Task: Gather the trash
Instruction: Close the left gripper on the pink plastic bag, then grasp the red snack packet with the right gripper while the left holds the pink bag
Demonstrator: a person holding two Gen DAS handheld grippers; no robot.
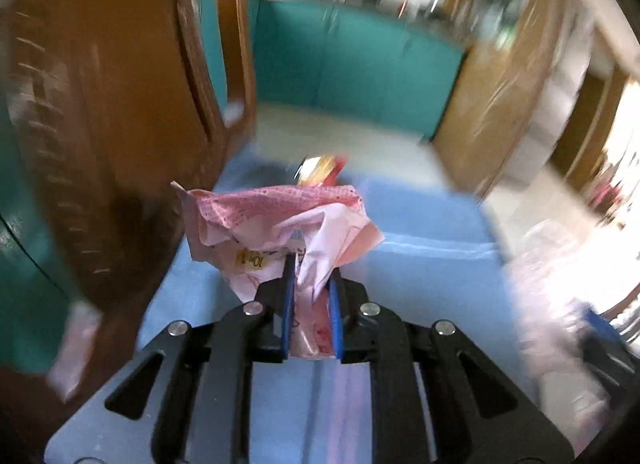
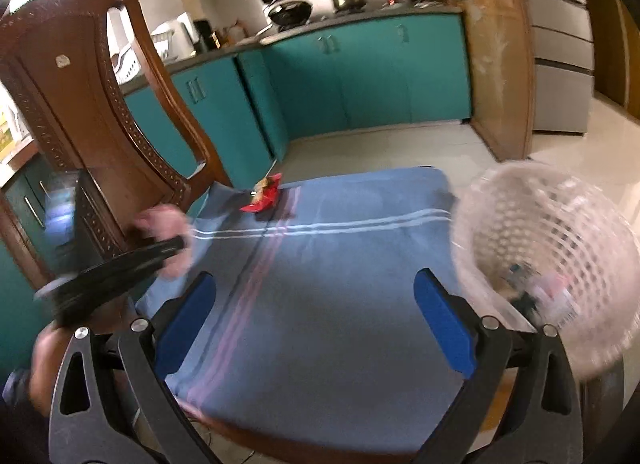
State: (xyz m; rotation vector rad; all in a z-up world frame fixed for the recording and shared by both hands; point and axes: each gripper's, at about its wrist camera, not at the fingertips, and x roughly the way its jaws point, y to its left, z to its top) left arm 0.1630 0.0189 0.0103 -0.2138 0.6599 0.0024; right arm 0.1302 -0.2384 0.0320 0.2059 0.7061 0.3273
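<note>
Left tongs [image 1: 312, 292] we find clenched on crumpled pink wrapper [image 1: 280, 219]; right tongs [image 2: 316, 304] released above desk [image 2: 340, 264], basket [image 2: 548, 236] at three o'clock.

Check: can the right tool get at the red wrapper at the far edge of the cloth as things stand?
Probably yes. The right tool is open and empty, and only bare blue cloth lies between it and the red wrapper. The basket sits off to the side.
</note>
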